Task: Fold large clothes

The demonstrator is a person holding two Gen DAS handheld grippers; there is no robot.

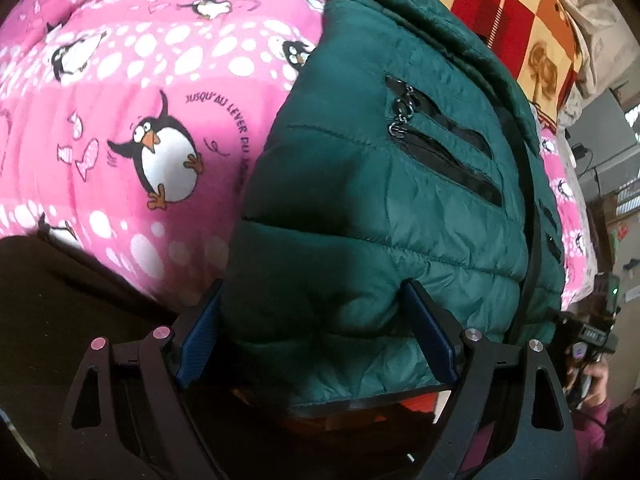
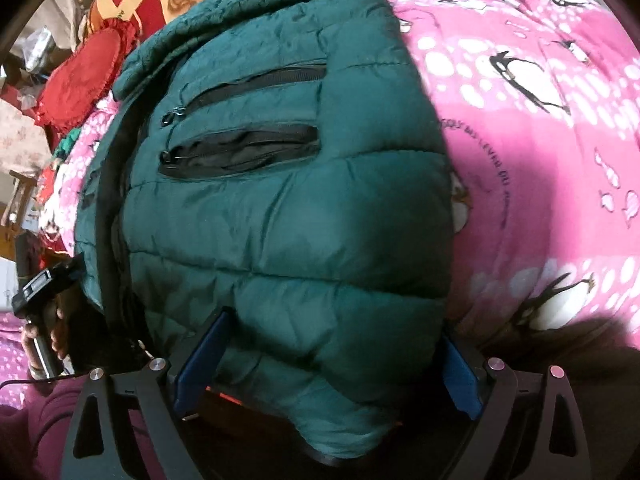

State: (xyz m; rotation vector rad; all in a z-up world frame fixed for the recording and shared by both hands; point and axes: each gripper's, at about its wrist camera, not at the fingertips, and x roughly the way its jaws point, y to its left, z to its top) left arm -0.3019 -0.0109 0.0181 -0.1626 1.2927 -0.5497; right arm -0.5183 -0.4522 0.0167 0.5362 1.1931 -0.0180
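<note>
A dark green quilted puffer jacket with black zip pockets lies on a pink penguin-print bedspread. My left gripper is open, its blue-padded fingers standing wide on either side of the jacket's near hem, with the puffy fabric between them. In the right wrist view the same jacket fills the middle. My right gripper is also open, its fingers wide apart around the near edge of the jacket. The other gripper's handle and a hand show at the left edge.
The pink bedspread spreads to the side of the jacket. A red and yellow checked pillow and a round red cushion lie beyond the collar. Room clutter stands past the bed's far edge.
</note>
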